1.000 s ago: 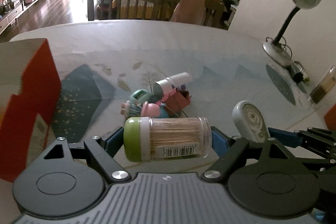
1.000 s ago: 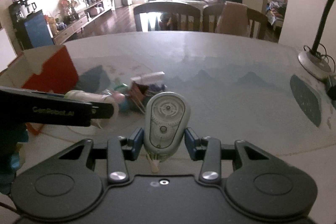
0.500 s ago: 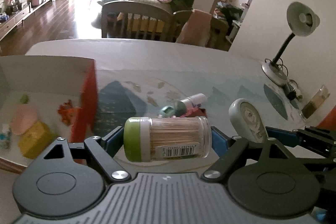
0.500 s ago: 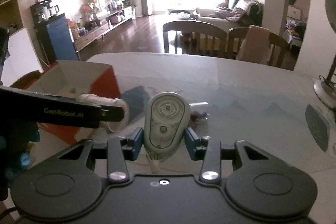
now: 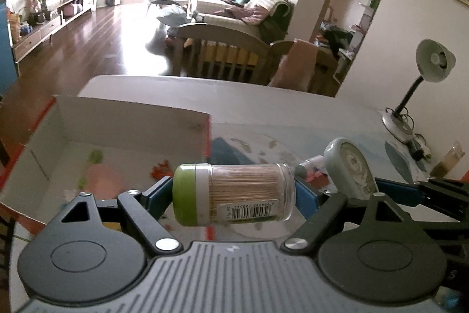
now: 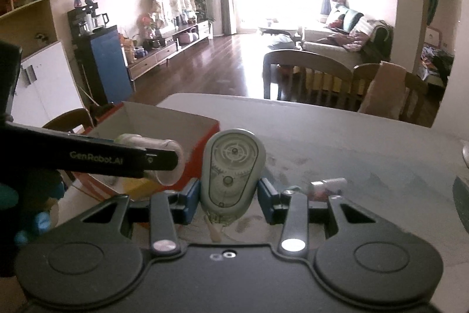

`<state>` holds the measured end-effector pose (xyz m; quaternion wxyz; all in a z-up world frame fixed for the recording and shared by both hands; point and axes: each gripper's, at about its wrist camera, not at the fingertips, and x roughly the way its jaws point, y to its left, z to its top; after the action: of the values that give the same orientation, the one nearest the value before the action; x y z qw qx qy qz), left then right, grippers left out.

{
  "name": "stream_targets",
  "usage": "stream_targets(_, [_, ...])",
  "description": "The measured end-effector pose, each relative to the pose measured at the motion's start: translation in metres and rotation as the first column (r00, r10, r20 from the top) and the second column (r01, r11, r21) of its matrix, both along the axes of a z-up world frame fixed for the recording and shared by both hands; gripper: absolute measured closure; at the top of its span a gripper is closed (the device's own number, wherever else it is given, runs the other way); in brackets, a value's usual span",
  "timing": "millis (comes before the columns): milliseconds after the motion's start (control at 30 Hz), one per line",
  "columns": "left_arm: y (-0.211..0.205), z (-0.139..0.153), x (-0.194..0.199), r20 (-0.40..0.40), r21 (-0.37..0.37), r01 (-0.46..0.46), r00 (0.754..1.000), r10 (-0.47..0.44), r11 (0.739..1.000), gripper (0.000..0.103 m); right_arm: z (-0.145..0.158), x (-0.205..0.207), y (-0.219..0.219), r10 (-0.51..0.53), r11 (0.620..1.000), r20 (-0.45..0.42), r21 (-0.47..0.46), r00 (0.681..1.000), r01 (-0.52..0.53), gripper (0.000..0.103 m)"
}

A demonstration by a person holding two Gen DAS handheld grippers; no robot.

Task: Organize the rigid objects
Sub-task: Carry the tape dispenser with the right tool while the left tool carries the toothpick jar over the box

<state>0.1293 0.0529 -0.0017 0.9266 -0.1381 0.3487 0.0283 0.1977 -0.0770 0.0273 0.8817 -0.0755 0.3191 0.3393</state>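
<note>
My left gripper (image 5: 233, 195) is shut on a clear toothpick jar (image 5: 234, 197) with a green lid, held sideways above the right edge of an open red box (image 5: 132, 119) with a white inside. The jar also shows in the right wrist view (image 6: 152, 160). My right gripper (image 6: 230, 195) is shut on a grey-green correction tape dispenser (image 6: 231, 175), held upright beside the box (image 6: 202, 143). The dispenser also shows in the left wrist view (image 5: 348, 169).
Inside the box lie a pink item (image 5: 102, 181), a green item (image 5: 95, 156) and an orange item (image 5: 159, 169). A small pile with a white bottle (image 6: 328, 185) stays on the table. A desk lamp (image 5: 422, 96) stands at the far right. Chairs (image 6: 307, 75) line the table's far side.
Both grippers have moved left and up with their objects. The red box has come under the left gripper and its inside now shows. The pile on the table has dropped behind.
</note>
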Motion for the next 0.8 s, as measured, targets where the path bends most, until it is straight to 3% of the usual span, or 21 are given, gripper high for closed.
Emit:
stream_targets(500, [0.088, 0.006, -0.028, 0.005, 0.042, -0.081, 0.997, 0.081, 0.996, 0.017, -0.002, -0.009, 0.08, 0.056, 0.998, 0.0, -0.008, 0.998, -0.056, 0.062])
stream_targets(800, [0.139, -0.015, -0.02, -0.04, 0.072, -0.133, 0.99, 0.136, 0.988, 0.017, -0.023, -0.002, 0.124, 0.063, 0.996, -0.018, -0.061, 0.998, -0.064, 0.061])
